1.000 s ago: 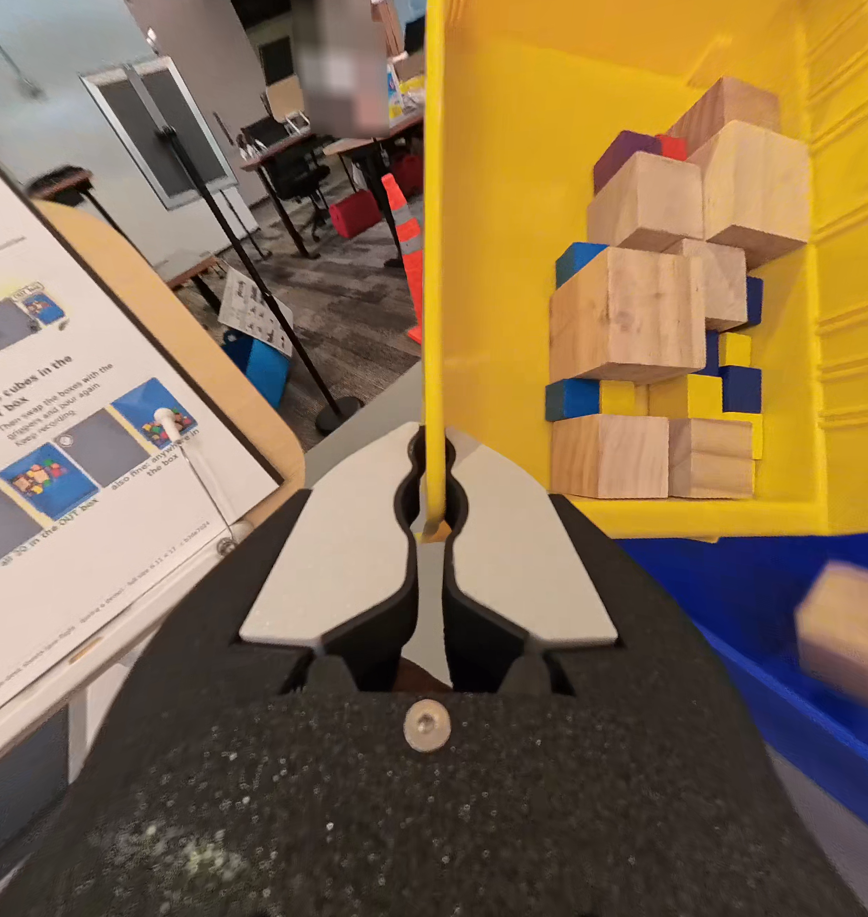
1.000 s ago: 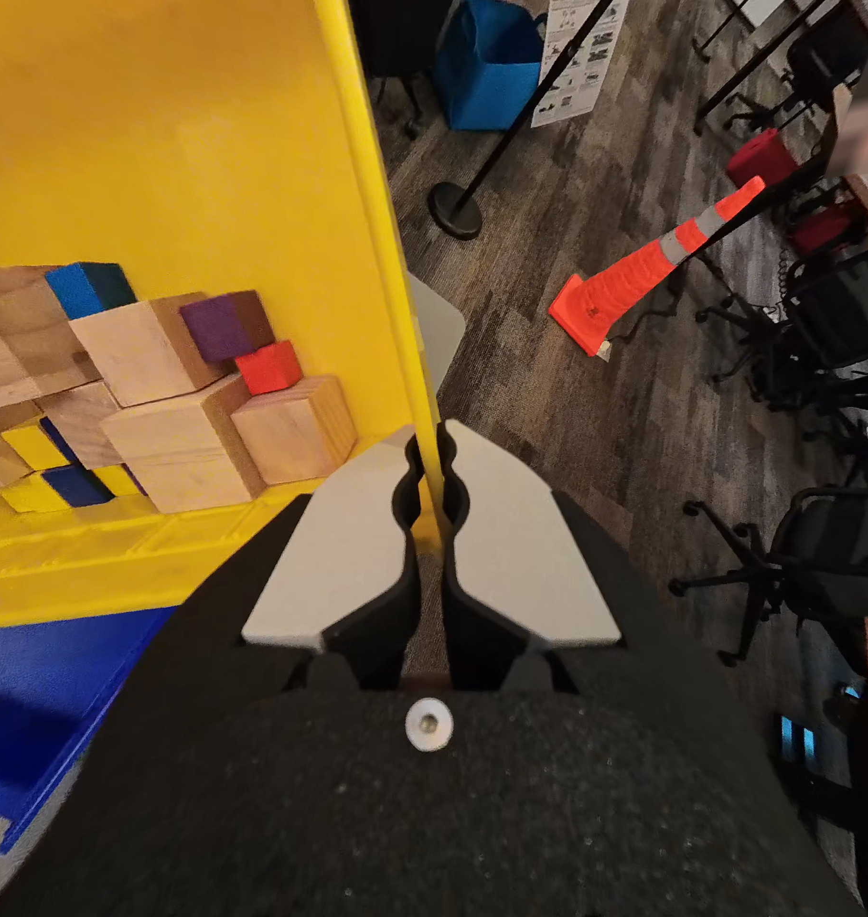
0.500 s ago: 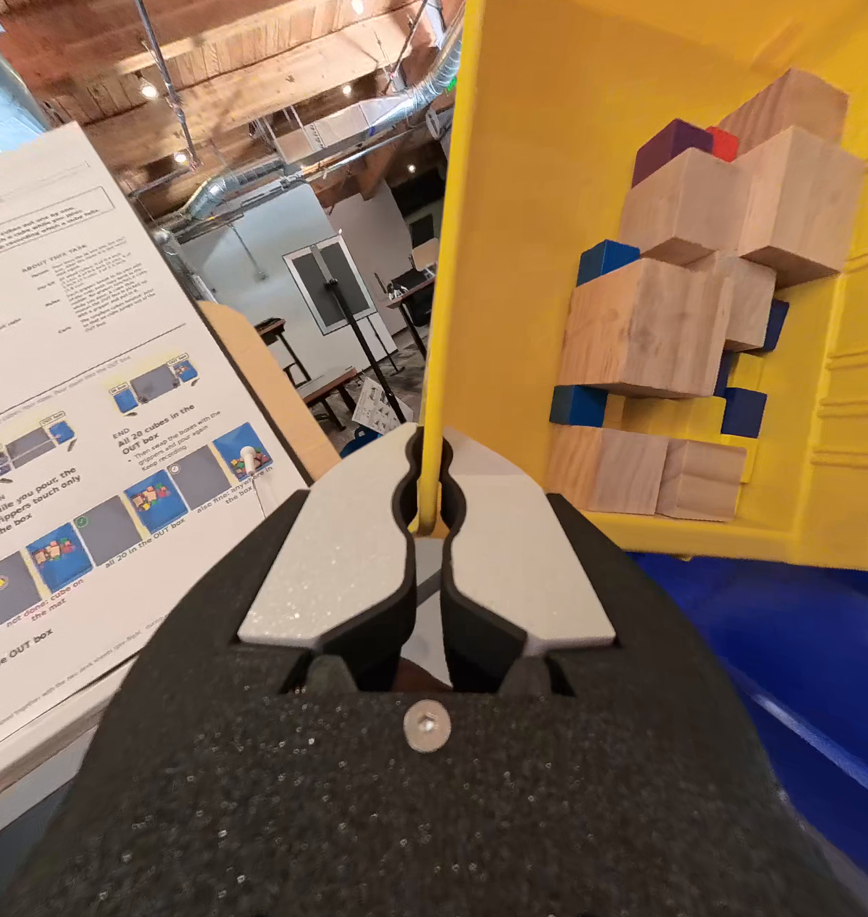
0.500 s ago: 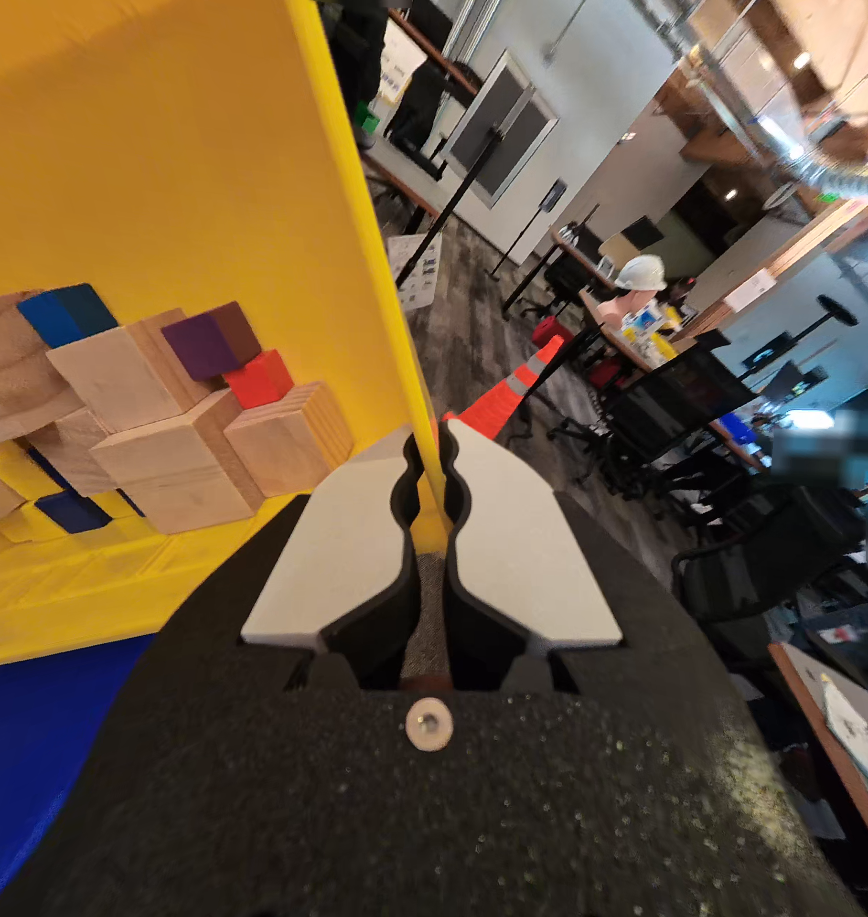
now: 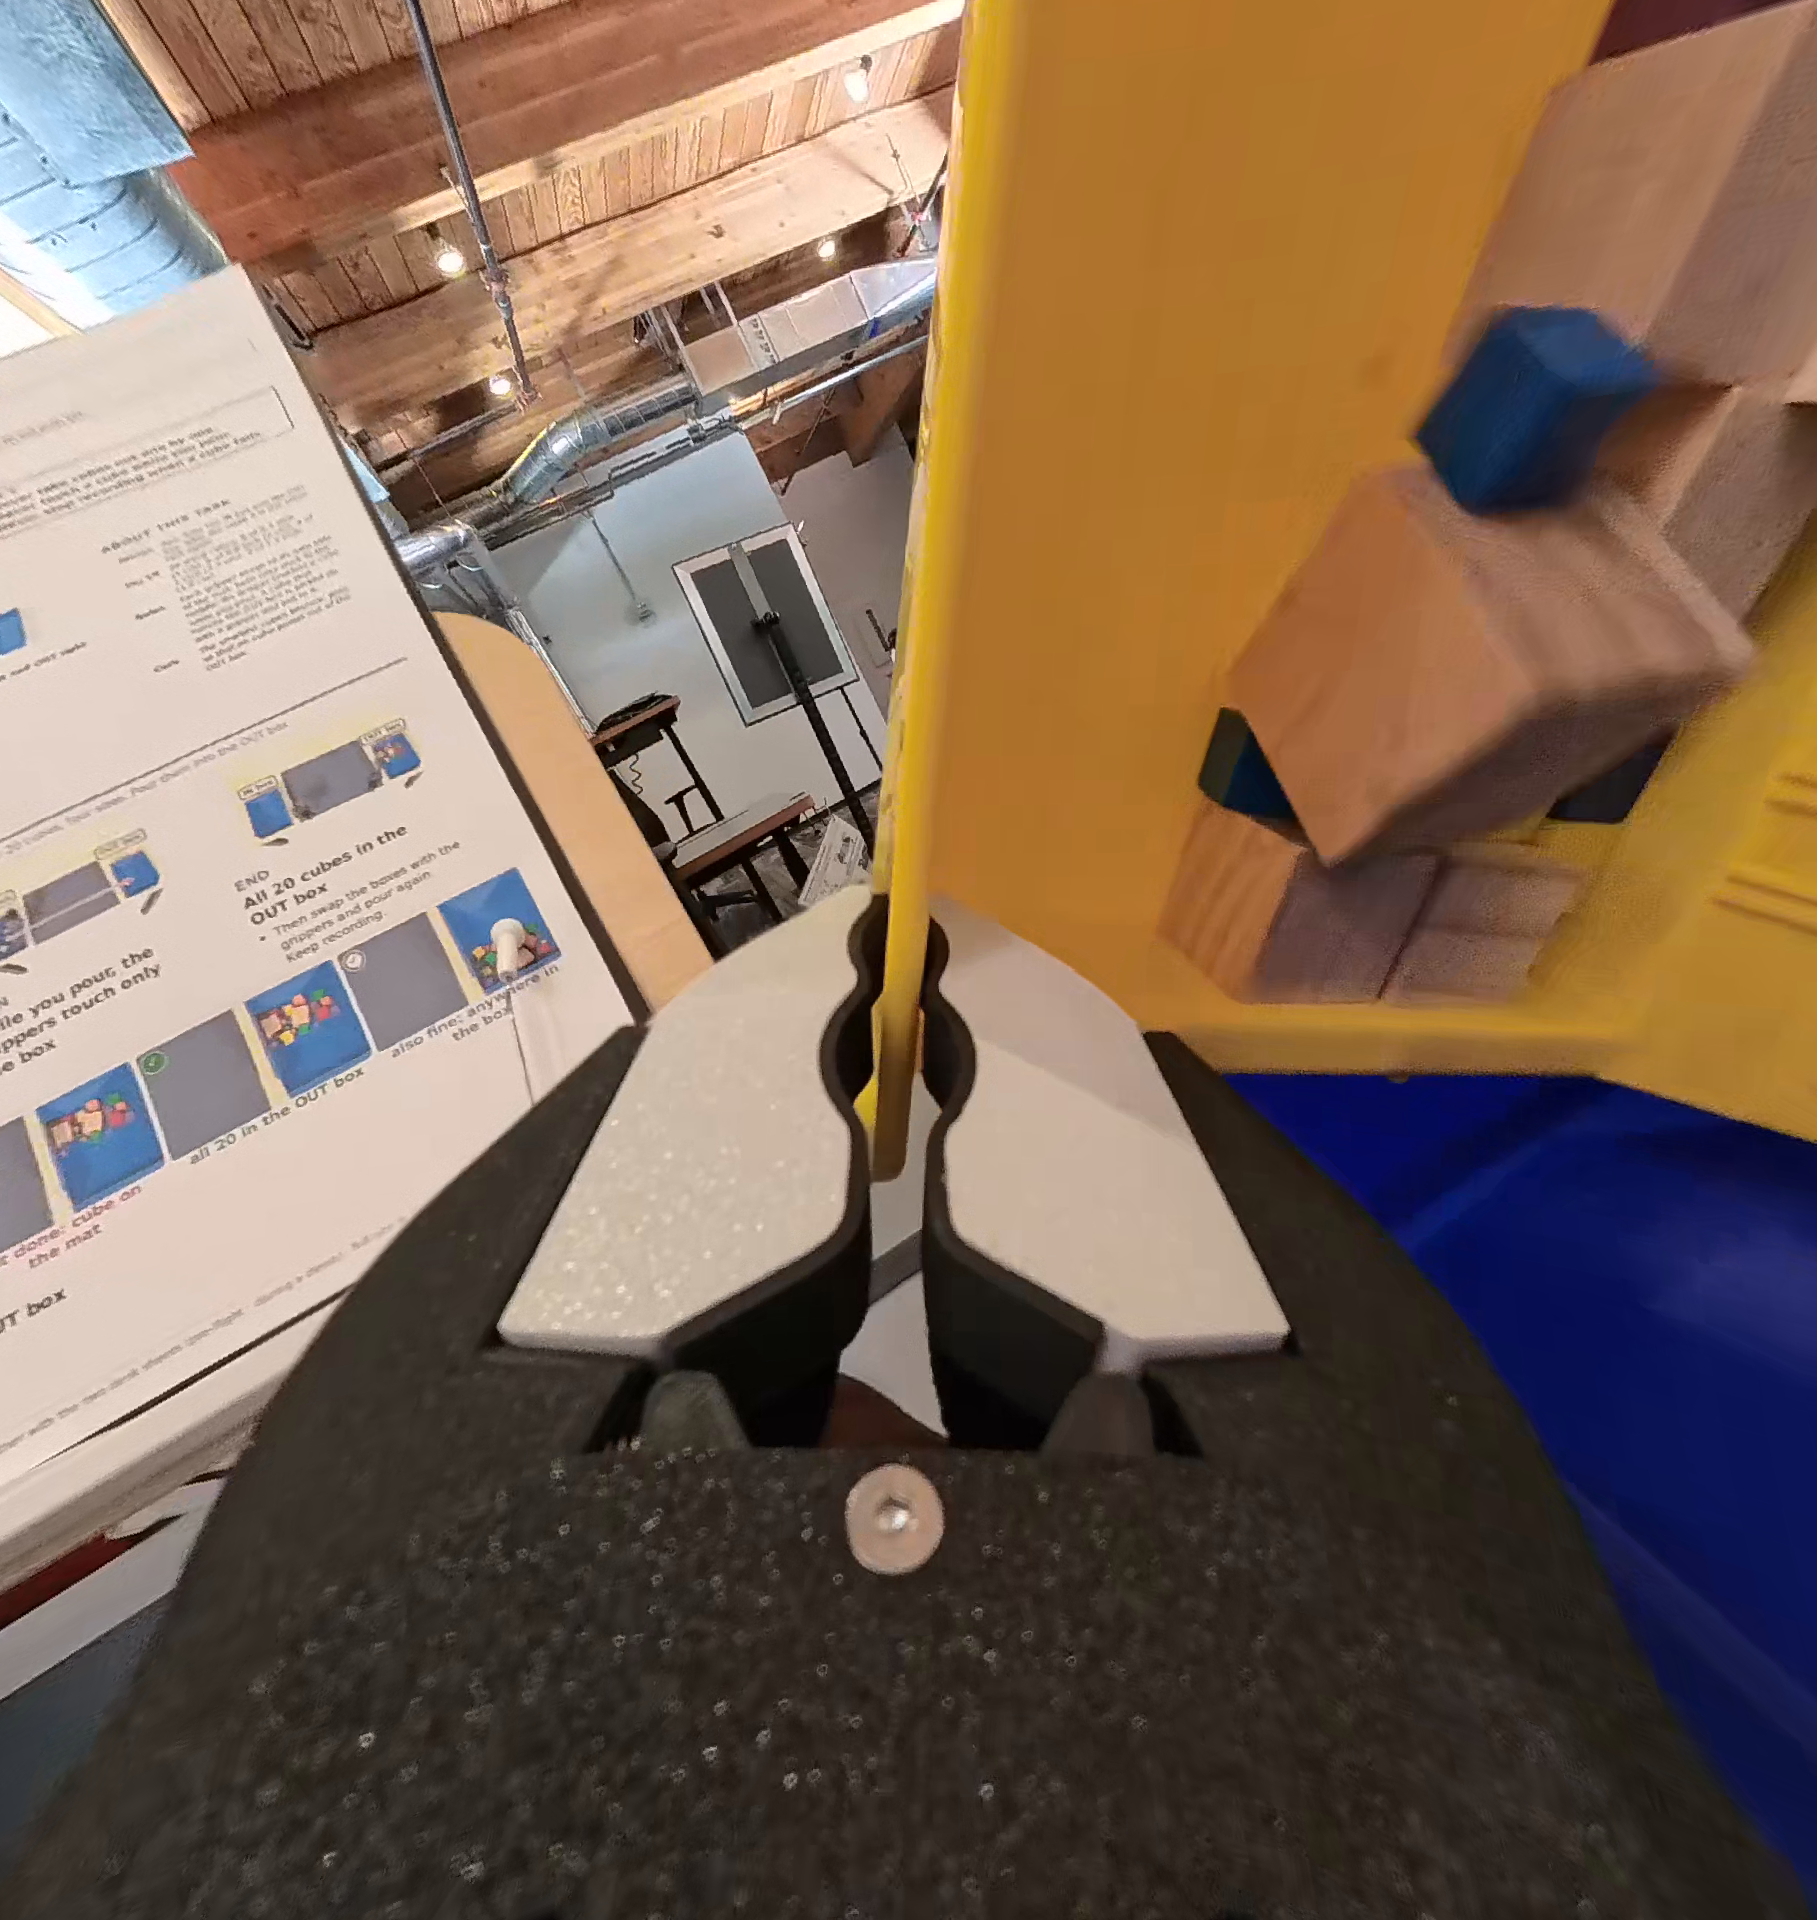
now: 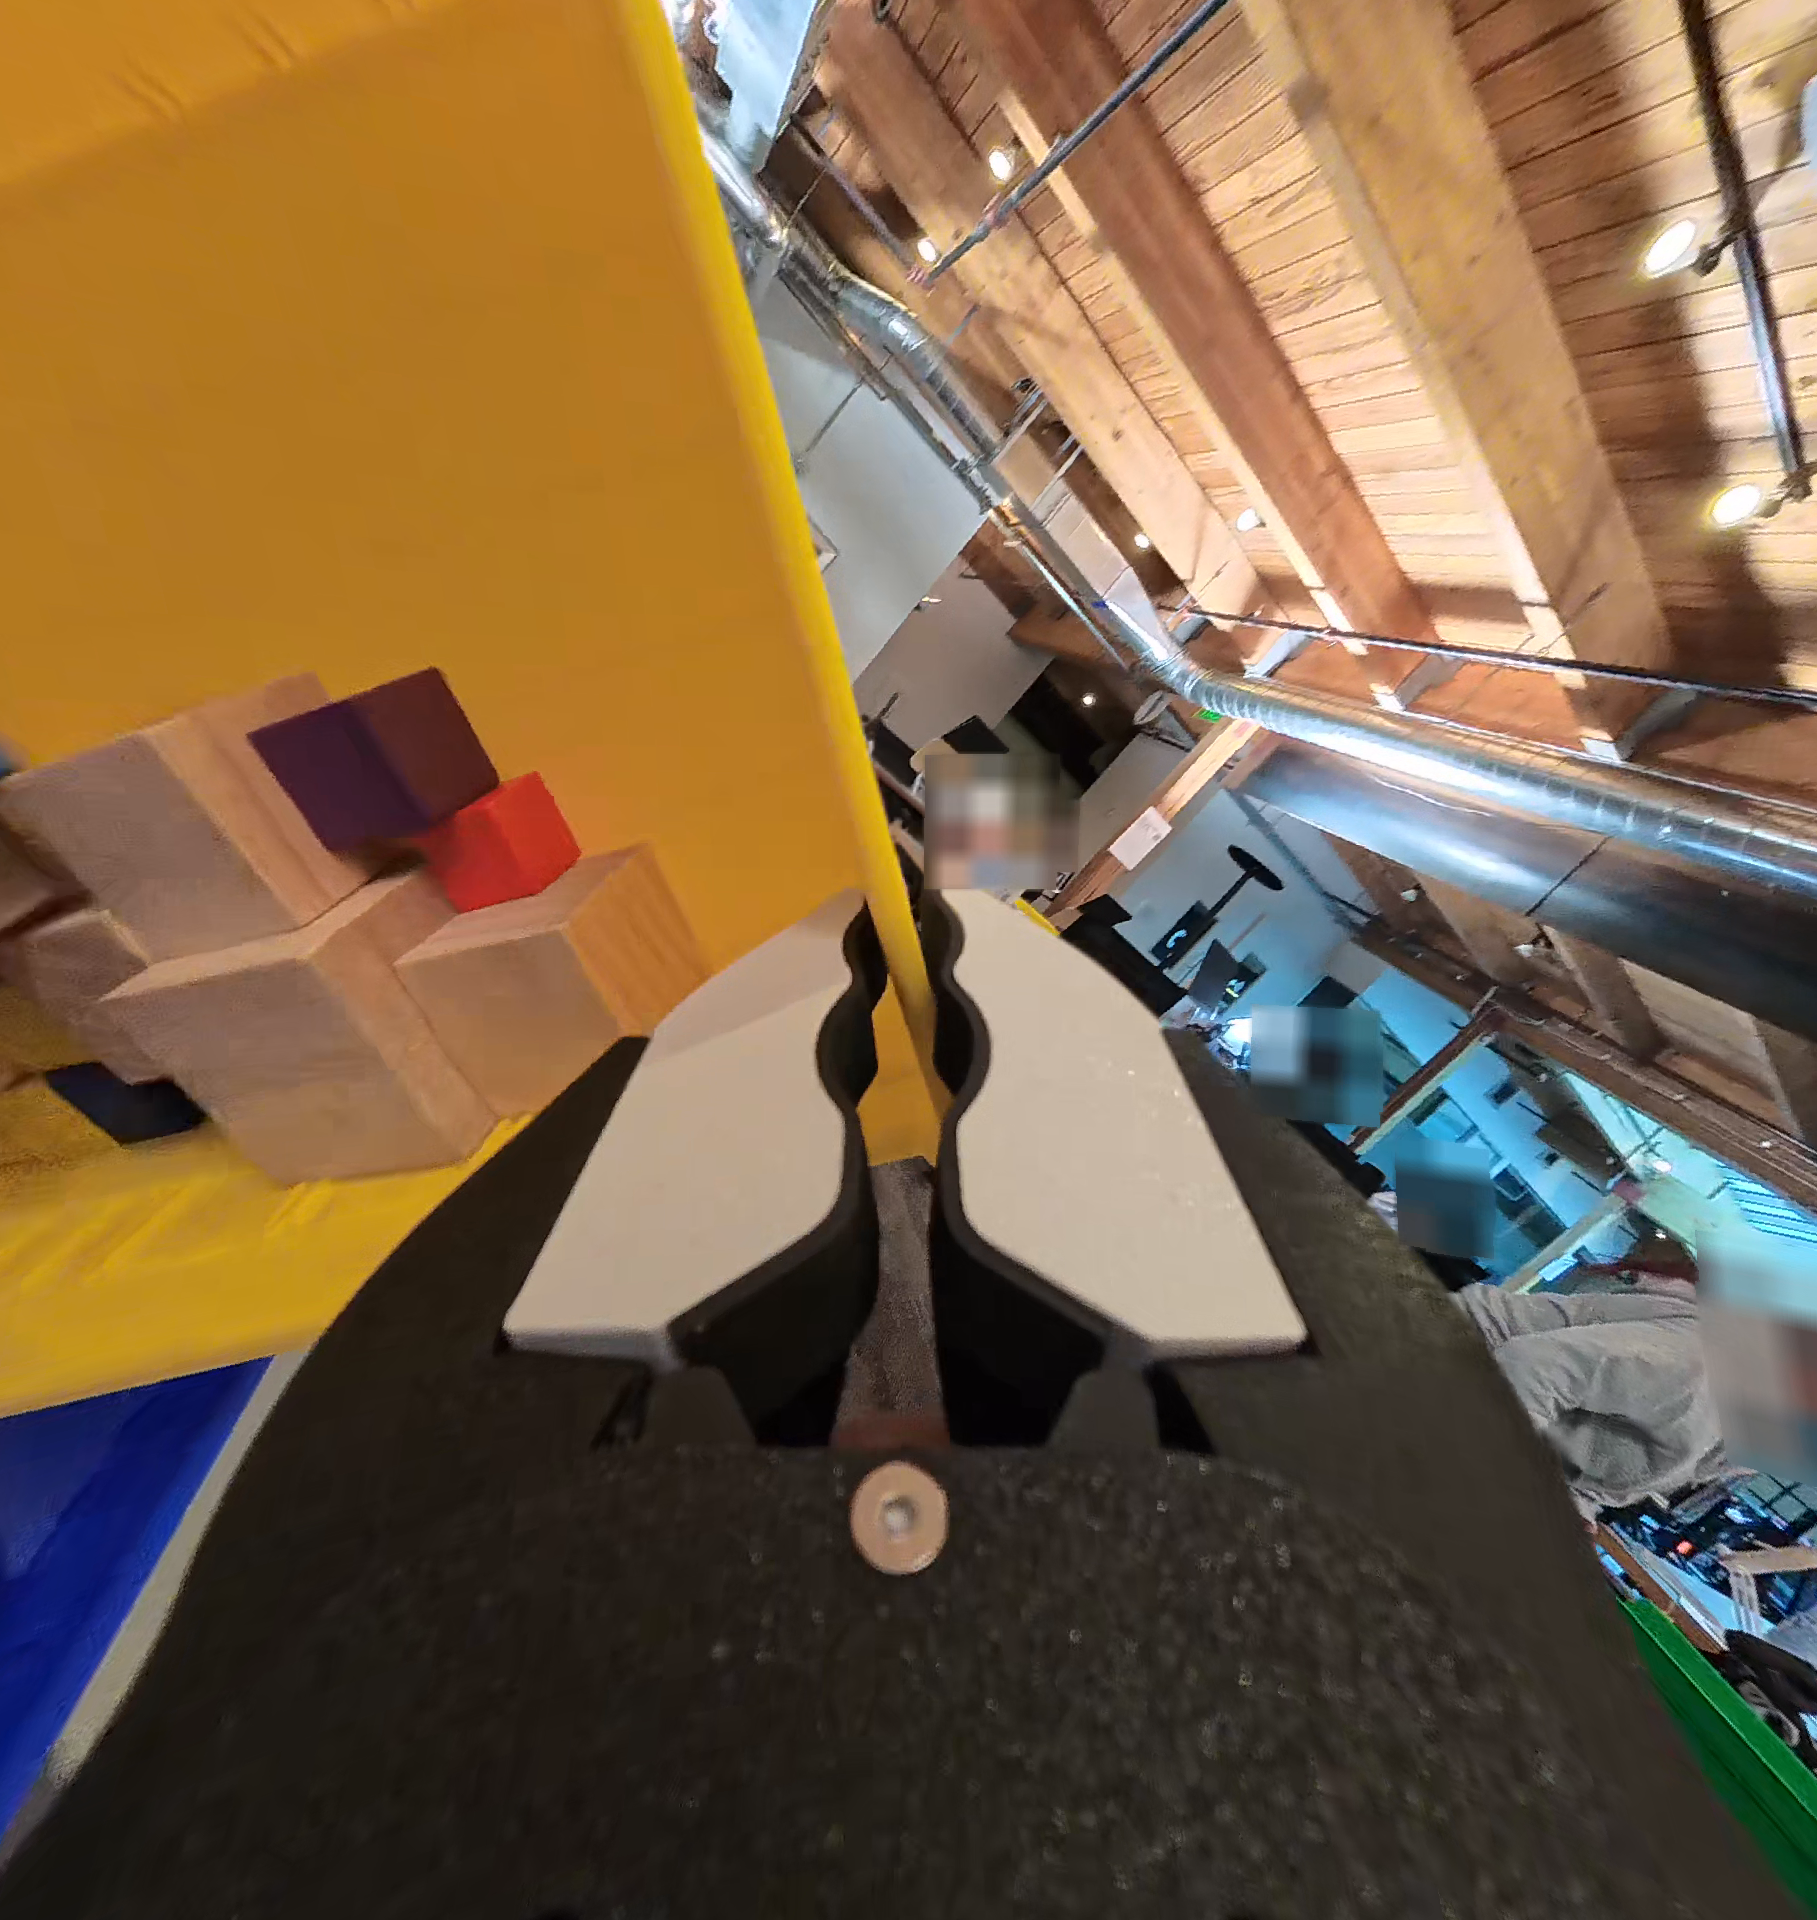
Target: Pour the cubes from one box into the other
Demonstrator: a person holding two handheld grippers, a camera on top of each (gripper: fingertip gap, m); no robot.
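My left gripper point(image 5: 899, 935) is shut on the left wall of the yellow box point(image 5: 1174, 416). My right gripper point(image 6: 899, 930) is shut on its right wall point(image 6: 364, 364). The box is tipped steeply over the blue box point(image 5: 1610, 1299), which also shows at the lower left of the right wrist view point(image 6: 42, 1558). Several wooden cubes point(image 5: 1455, 675) and small blue cubes point(image 5: 1527, 405) are blurred, tumbling toward the yellow box's lower wall. In the right wrist view wooden cubes point(image 6: 291, 1029), a purple cube point(image 6: 374, 753) and a red cube point(image 6: 504, 842) are piled against that wall.
A white instruction sheet point(image 5: 187, 831) on a board stands to the left of the boxes. Both cameras look up at a wooden ceiling point(image 6: 1403, 312) with metal ducts point(image 6: 1506, 800). Desks and people show far off at the right point(image 6: 1610, 1351).
Both grippers tilted the yellow box further up, so the views now reach the ceiling. The cube pile, still before, has started sliding and toppling toward the lower wall.
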